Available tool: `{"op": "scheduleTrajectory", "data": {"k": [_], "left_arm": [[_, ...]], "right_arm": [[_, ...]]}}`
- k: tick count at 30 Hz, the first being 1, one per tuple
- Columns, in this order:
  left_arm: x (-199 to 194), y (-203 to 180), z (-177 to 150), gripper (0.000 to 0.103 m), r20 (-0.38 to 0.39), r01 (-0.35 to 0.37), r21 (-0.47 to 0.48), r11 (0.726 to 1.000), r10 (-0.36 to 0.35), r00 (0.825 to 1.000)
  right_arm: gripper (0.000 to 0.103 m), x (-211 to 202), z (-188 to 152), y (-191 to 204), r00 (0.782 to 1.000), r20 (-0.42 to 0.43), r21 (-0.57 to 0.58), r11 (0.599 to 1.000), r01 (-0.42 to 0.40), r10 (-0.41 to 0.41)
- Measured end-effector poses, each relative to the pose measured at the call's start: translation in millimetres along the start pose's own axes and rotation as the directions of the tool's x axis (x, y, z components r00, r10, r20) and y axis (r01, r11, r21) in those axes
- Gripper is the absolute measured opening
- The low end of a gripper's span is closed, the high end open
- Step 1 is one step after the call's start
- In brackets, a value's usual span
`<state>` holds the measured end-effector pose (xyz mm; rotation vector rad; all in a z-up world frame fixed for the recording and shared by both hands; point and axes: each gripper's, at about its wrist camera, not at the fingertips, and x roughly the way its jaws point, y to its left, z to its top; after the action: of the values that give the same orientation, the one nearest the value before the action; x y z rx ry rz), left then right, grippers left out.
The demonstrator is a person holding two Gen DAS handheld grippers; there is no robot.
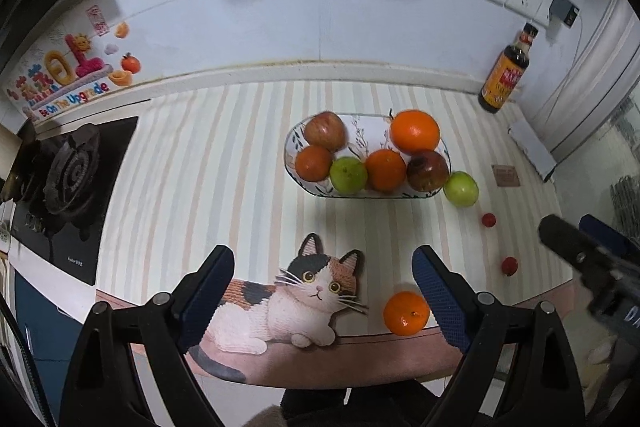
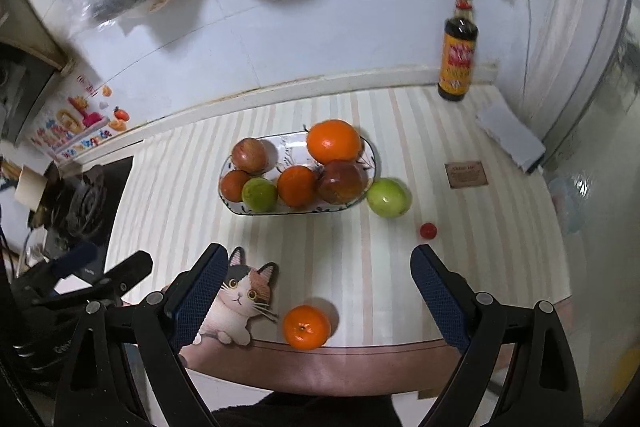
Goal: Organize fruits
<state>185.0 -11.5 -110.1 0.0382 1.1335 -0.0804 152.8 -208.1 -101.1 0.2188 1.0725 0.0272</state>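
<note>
An oval patterned plate (image 1: 368, 131) (image 2: 292, 149) holds several oranges, apples and a green fruit. A green apple (image 1: 461, 189) (image 2: 388, 197) rests on the table against the plate's right end. A loose orange (image 1: 406, 313) (image 2: 307, 327) sits by the table's front edge. Two small red fruits (image 1: 488, 219) (image 1: 509, 265) lie to the right; the right wrist view shows only one (image 2: 428, 230). My left gripper (image 1: 322, 275) hangs open above the cat mat, with the orange beside its right finger. My right gripper (image 2: 320, 271) stands open over the orange, holding nothing.
A cat-shaped mat (image 1: 296, 299) lies at the front edge. A dark sauce bottle (image 2: 458, 47) stands at the back right near wall sockets. A gas stove (image 1: 68, 183) lies on the left. A white box (image 2: 512, 139) and a brown card (image 2: 466, 174) are at the right.
</note>
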Motion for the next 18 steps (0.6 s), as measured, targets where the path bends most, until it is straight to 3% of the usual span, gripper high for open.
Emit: {"op": "scheduleTrajectory", "data": {"k": [1,4,7,10,12,14,16,18], "left_arm": [[6.6,-3.3,0.6,0.102,-0.016,-0.001,0.007,1.0,0.001,1.0],[36.3,-18.3,-2.4,0.102,-0.093,0.045,0.028,0.999,-0.043,0.995],[70.2,-39.0,-14.3,0.102,-0.196,0.102,0.055,0.993,-0.09,0.976],[109.9,-63.9,-32.7,0.102,-0.328,0.155,0.082,0.985,-0.12,0.937],[136.7,-80.6,-47.3,0.102,-0.419,0.193,0.097,0.976,-0.136,0.898],[156.9,-93.1,-58.6,0.102,-0.474,0.206,0.105,0.973,-0.134,0.87],[172.9,-101.8,-65.0,0.102,-0.514,0.204,0.122,0.971,-0.114,0.85],[186.8,-106.3,-69.3,0.102,-0.533,0.191,0.129,0.973,-0.094,0.841]], "right_arm": [[0.095,4.0,1.9,-8.1,1.0,-0.008,0.021,1.0,-0.012,0.012],[0.095,16.9,5.5,-33.2,0.999,-0.039,0.073,0.997,-0.025,0.028],[0.095,32.2,6.8,-63.1,0.997,-0.069,0.118,0.993,-0.01,0.019],[0.095,53.4,2.1,-94.5,0.992,-0.123,0.16,0.987,0.024,-0.004],[0.093,64.7,-2.7,-111.0,0.988,-0.152,0.184,0.982,0.043,-0.015],[0.07,75.3,-8.4,-129.1,0.986,-0.166,0.21,0.976,0.055,-0.019],[0.066,87.4,-14.2,-143.5,0.981,-0.194,0.232,0.971,0.061,-0.015],[0.066,97.9,-17.1,-154.4,0.977,-0.211,0.243,0.968,0.064,-0.012]]}}
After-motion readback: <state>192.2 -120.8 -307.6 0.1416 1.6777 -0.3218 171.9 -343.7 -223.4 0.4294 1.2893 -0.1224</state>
